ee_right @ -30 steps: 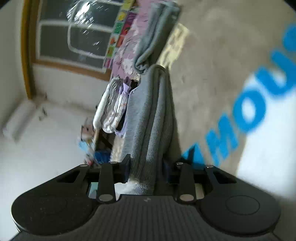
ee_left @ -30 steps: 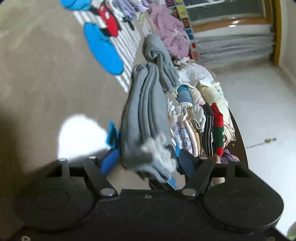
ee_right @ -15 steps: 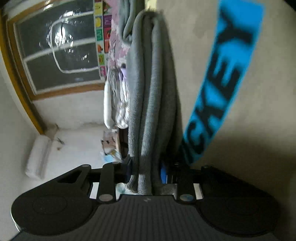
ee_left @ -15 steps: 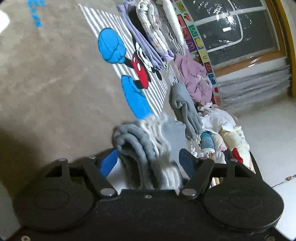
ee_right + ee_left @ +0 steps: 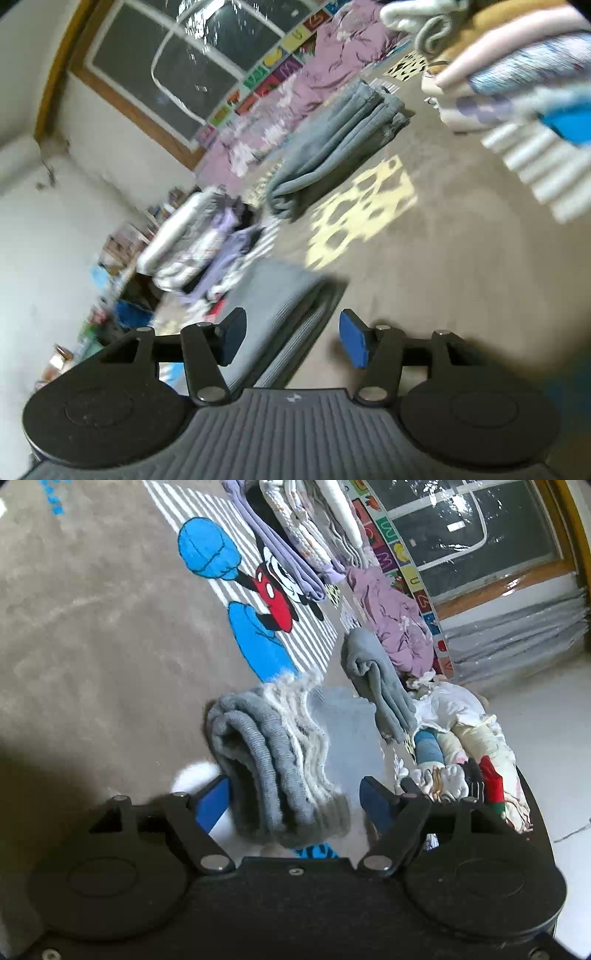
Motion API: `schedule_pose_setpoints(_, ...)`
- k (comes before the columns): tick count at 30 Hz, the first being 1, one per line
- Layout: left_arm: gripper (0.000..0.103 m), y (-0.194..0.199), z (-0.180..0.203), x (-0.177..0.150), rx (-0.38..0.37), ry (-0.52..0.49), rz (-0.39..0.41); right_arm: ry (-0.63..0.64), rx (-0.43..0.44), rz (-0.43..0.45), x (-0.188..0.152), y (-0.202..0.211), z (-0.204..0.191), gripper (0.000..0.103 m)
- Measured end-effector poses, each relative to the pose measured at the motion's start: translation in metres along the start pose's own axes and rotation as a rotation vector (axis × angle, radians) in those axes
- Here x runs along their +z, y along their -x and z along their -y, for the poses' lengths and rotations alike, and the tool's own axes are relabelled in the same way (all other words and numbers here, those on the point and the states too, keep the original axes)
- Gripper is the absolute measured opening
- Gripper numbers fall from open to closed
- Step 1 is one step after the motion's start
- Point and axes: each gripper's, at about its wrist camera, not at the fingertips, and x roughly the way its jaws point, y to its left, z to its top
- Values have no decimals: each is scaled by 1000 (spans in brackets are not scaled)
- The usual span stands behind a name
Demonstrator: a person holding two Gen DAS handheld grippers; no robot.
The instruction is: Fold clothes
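Between left tongs [image 5: 295, 801], ribbed grey knit [image 5: 273, 760]

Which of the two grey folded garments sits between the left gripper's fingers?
The ribbed grey sweater with pale frayed edges, bunched between the left gripper fingers. The other grey garment lies farther off on the rug, beside the purple clothes.

The grey garment [image 5: 273, 760] is showing ribbed, fuzzy knit cloth; the carpet [image 5: 92, 635] is looking matt and short-piled.

A home room: cartoon rug [image 5: 110, 635], alphabet mat [image 5: 399, 550], clothes piles [image 5: 391, 620].
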Motion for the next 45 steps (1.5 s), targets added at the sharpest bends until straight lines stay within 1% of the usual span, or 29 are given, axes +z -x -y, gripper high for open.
schedule_pose_setpoints(2,74,-5,1,2,7,1,12,1,12,-34,10,-20,11,61)
schedule_pose_setpoints(4,71,-11,2,6,9,-17,18,0,35,-74,15,-45,14,66)
schedule_pose_setpoints(5,63,-14,3,10,10,-32,14,0,48,-89,13,-55,14,68)
schedule_pose_setpoints(6,54,-17,2,14,12,-42,10,6,59,-94,14,-63,15,68)
schedule_pose_setpoints(7,53,-20,0,20,6,-43,10,19,75,-103,14,-66,14,69)
schedule_pose_setpoints(9,45,-25,-4,31,-5,-47,11,41,121,-141,15,-72,11,69)
schedule_pose_setpoints(10,42,-25,-4,37,-12,-63,15,51,140,-158,14,-73,9,67)
schedule_pose_setpoints(11,40,-26,-2,44,-24,-86,20,55,150,-167,13,-72,8,53)
schedule_pose_setpoints(13,38,-28,0,59,-62,-116,15,39,171,-172,13,-69,8,34)
schedule_pose_setpoints(14,37,-30,2,66,-77,-123,12,45,174,-160,13,-66,6,30)
schedule_pose_setpoints(17,37,-47,8,93,-132,-117,-6,73,174,-109,18,-58,-6,27)
schedule_pose_setpoints(21,37,-84,33,134,-229,-185,-41,67,171,-8,38,-54,-21,26)
schedule_pose_setpoints(25,37,-132,72,172,-328,-222,-59,73,144,122,72,-52,-34,26)
schedule_pose_setpoints(28,37,-169,99,197,-404,-241,-84,84,105,214,102,-55,-39,26)
schedule_pose_setpoints(31,37,-207,122,220,-463,-229,-111,77,65,302,133,-61,-39,26)
schedule_pose_setpoints(34,37,-242,138,234,-495,-227,-135,80,27,382,160,-71,-36,26)
schedule_pose_setpoints(38,37,-287,150,245,-534,-218,-155,50,-19,449,183,-91,-20,26)
schedule_pose_setpoints(40,37,-308,148,248,-538,-216,-168,44,-60,473,189,-101,-10,26)
schedule_pose_setpoints(42,37,-328,144,249,-534,-221,-184,65,-106,496,190,-112,-4,26)
schedule_pose_setpoints(43,37,-339,140,247,-510,-225,-193,74,-131,507,190,-117,0,26)
schedule_pose_setpoints(44,37,-349,136,245,-458,-237,-202,81,-159,514,190,-122,4,26)
schedule_pose_setpoints(45,37,-359,133,242,-402,-256,-210,84,-204,503,189,-129,6,26)
